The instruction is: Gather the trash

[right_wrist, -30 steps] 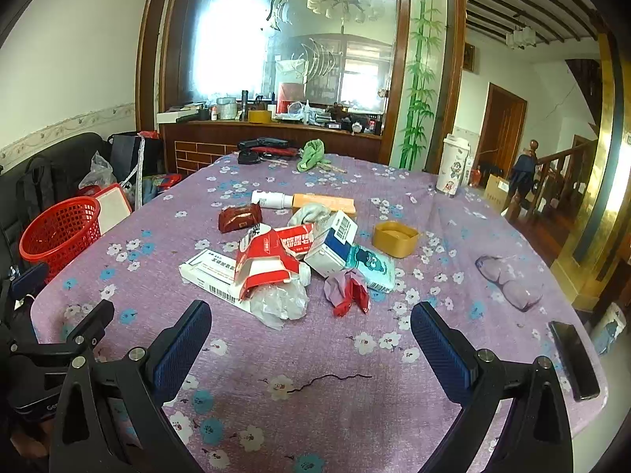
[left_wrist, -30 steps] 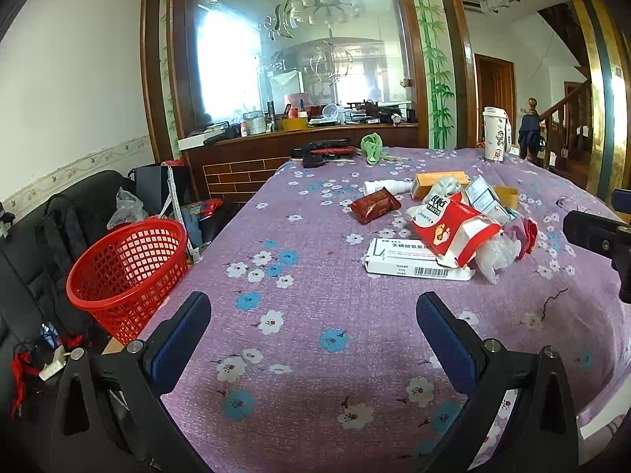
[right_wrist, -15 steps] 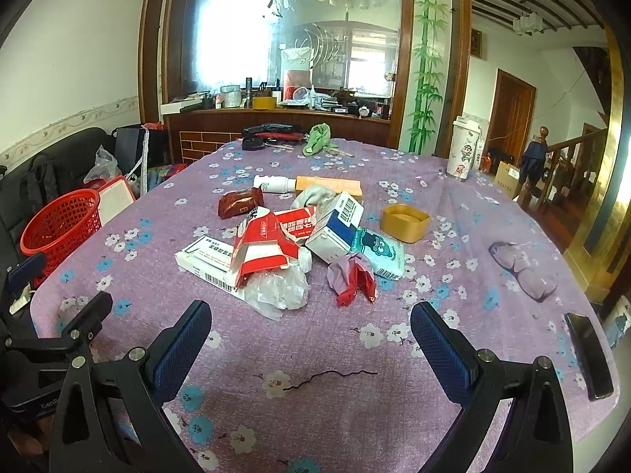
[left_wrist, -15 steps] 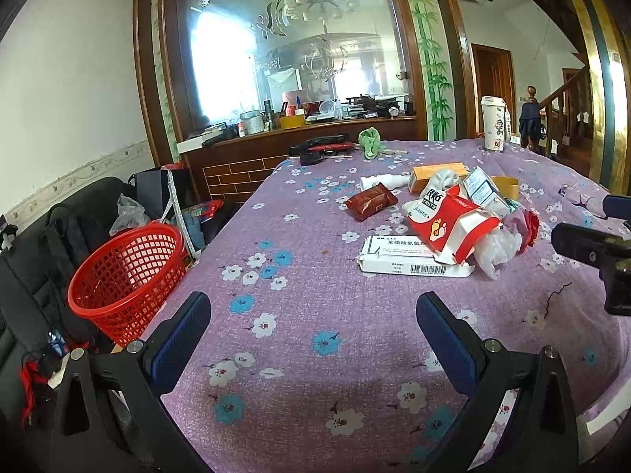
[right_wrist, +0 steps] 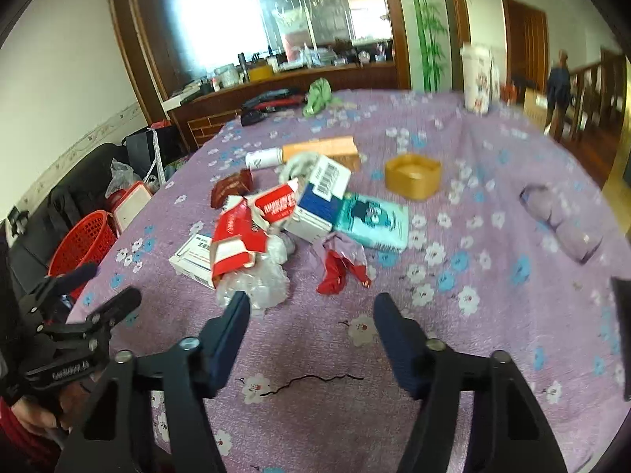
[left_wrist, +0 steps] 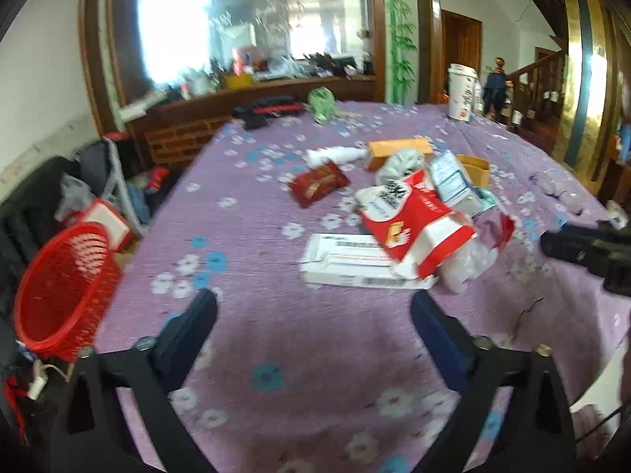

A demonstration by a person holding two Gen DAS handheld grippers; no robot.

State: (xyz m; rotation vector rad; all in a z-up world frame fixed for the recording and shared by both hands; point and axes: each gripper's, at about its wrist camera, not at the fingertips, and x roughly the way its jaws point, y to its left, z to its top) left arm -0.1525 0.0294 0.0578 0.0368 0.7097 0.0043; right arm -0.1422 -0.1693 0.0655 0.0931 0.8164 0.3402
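On the purple flowered table (right_wrist: 493, 315) the trash lies in one loose heap: a torn red-and-white packet (right_wrist: 236, 232) on a flat white box (right_wrist: 189, 256), crumpled clear plastic (right_wrist: 260, 280) and a red scrap (right_wrist: 339, 272) nearest the right gripper (right_wrist: 311, 315). Both the right gripper and the left gripper (left_wrist: 313, 315) have just been closing partway, yet each stands open with nothing between its jaws. Because the pieces overlap, a grab may snag slippery plastic and drag neighbours along, or scatter them well away from the red basket (left_wrist: 63, 287) beside the table.
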